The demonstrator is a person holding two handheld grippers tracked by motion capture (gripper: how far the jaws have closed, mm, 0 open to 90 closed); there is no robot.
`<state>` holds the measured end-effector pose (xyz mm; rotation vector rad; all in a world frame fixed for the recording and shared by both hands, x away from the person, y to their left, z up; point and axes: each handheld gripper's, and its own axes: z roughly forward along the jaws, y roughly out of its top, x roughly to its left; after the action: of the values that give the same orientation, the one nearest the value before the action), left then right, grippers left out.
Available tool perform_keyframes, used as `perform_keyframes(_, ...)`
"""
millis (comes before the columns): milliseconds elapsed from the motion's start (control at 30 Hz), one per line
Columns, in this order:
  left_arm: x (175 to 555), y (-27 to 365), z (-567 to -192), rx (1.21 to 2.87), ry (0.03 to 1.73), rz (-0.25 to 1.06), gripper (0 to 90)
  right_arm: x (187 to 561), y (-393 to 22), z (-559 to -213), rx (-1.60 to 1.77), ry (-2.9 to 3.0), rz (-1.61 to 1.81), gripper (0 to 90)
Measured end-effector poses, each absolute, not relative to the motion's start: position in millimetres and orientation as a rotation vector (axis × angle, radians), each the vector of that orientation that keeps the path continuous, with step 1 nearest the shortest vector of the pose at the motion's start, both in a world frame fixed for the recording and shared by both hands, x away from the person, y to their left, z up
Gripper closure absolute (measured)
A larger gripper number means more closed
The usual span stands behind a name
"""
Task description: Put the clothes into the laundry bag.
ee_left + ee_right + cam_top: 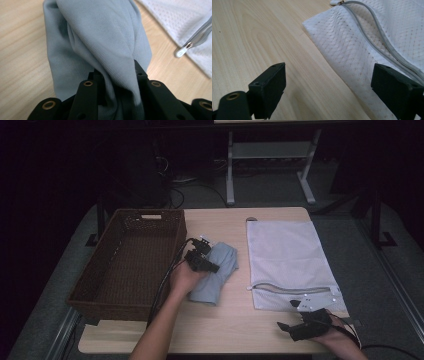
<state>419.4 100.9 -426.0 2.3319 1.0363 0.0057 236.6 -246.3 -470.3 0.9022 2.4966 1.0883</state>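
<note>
The left gripper (202, 260) is clamped on a fold of the light blue-grey garment (216, 272); in the left gripper view the cloth (100, 42) is bunched between both black jaws and drapes away from them onto the table (230, 325). The garment lies folded near the table's centre, between the wicker basket (127, 265) and the white mesh laundry bag (287, 262), apart from both. Its long axis runs diagonally, from the near end beside the person's left hand (181, 280) up and toward the far right; the gripped fold is at its basket-side edge.

The right gripper (300, 322) rests low at the near right edge of the table, jaws spread wide with nothing between them. In the right gripper view its right-hand jaw stands over the bag's mesh (367, 47), the other over bare wood. The bag lies flat, its grey zipper (292, 289) running across the near end, with the pull at the end facing the garment.
</note>
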Motion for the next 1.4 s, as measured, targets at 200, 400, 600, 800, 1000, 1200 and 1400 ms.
perform_keyframes(200, 419.3, 101.9, -437.3, 2.338, 1.016, -0.013, 70.3, 236.8, -246.1, -470.5, 0.901, 2.499, 1.085, 11.9)
perform_keyframes(400, 419.2, 103.9, -438.2, 2.329, 0.993, -0.014, 66.2, 237.1, -246.0, -470.7, 0.900, 2.499, 1.085, 12.1)
perform_keyframes(600, 415.8, 104.0, -424.3, 2.317, 0.979, 0.052, 43.2, 236.9, -246.6, -470.6, 0.908, 2.498, 1.087, 12.1)
perform_keyframes(800, 411.4, 106.8, -400.4, 2.229, 0.985, 0.088, 30.6, 236.6, -246.1, -470.5, 0.901, 2.499, 1.086, 12.0)
perform_keyframes(1000, 399.4, 107.0, -379.3, 2.205, 0.960, 0.150, 22.4, 236.8, -246.4, -470.5, 0.906, 2.498, 1.088, 12.0)
perform_keyframes(1200, 378.0, 102.6, -369.2, 2.214, 0.908, 0.189, 14.3, 236.6, -246.2, -470.2, 0.906, 2.498, 1.089, 12.1)
perform_keyframes(1400, 356.0, 97.9, -374.1, 2.224, 0.844, 0.143, 12.7, 236.8, -246.0, -470.2, 0.906, 2.497, 1.089, 12.2)
